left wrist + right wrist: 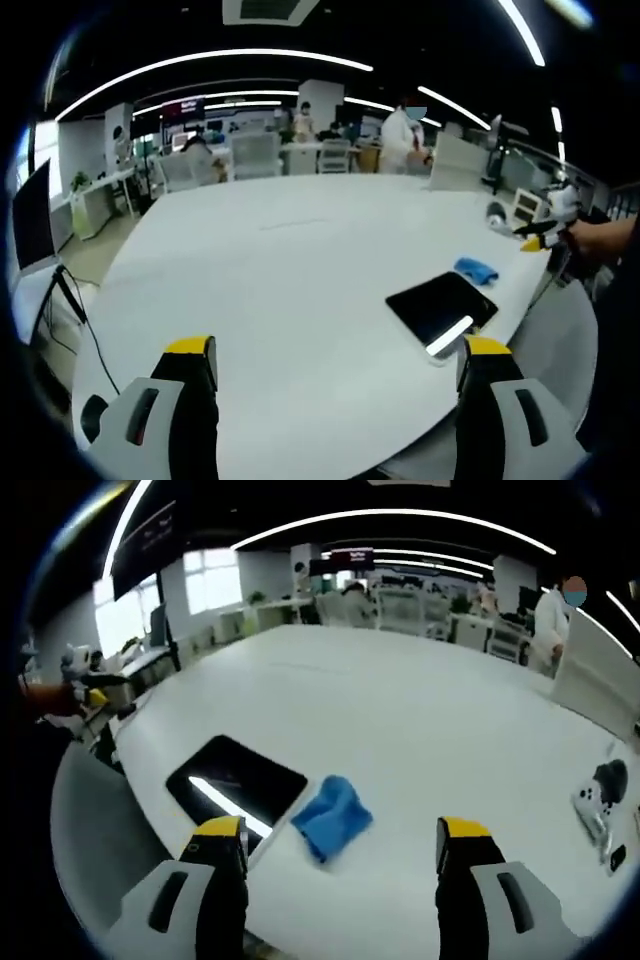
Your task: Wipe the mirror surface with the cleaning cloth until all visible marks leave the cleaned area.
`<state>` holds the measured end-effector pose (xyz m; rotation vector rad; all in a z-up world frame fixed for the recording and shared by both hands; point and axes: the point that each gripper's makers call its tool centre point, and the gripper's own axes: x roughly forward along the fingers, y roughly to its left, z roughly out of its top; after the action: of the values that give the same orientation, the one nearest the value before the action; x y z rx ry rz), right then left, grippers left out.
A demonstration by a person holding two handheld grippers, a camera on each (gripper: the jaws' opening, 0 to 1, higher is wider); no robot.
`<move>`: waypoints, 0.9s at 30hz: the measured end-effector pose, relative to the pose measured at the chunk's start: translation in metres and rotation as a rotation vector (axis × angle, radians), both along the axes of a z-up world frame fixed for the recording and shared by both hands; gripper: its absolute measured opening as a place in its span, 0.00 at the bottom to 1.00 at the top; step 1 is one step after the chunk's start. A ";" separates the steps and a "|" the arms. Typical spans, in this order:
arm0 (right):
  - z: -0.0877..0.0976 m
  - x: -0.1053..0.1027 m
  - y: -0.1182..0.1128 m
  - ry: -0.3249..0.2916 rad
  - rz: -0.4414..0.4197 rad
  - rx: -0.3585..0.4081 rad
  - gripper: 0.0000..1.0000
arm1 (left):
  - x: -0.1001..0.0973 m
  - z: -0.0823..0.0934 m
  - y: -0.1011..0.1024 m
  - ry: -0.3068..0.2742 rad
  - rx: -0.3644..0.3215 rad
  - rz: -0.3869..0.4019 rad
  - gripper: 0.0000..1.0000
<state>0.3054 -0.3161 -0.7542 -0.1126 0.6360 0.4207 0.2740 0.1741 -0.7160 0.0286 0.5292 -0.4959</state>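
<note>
While nothing is gripped in the left gripper view, the left gripper [335,385] hangs over the white table [280,260] with its yellow-tipped jaws set wide and empty. The mirror [441,308] lies flat toward the table's right edge, dark with a bright strip of reflected ceiling light, and the blue cleaning cloth [476,269] sits bunched just beyond it, apart from its frame. The other gripper enters from the right, held by a hand.

In the right gripper view, the right gripper [340,865] is likewise spread wide with nothing between its jaws; the cloth [333,818] lies just ahead, beside the mirror [236,783], seemingly touching its near corner. Wiping has not begun; the step in hand is fetching the cloth. Next, I judge, the right gripper must descend and pinch it.
</note>
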 end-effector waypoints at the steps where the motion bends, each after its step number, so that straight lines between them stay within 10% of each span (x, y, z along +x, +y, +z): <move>1: 0.003 0.003 0.003 0.004 -0.028 0.061 0.86 | -0.001 -0.001 -0.001 0.005 0.003 -0.009 1.00; 15: -0.013 0.020 0.011 0.011 0.033 -0.009 0.84 | -0.013 -0.016 0.008 0.049 -0.005 0.027 1.00; 27: -0.067 0.037 0.025 0.082 0.055 -0.016 0.49 | -0.015 -0.016 0.001 0.033 0.008 0.017 1.00</move>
<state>0.3422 -0.2910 -0.8213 -0.1286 0.7179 0.4751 0.2588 0.1751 -0.7324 0.0233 0.5634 -0.4783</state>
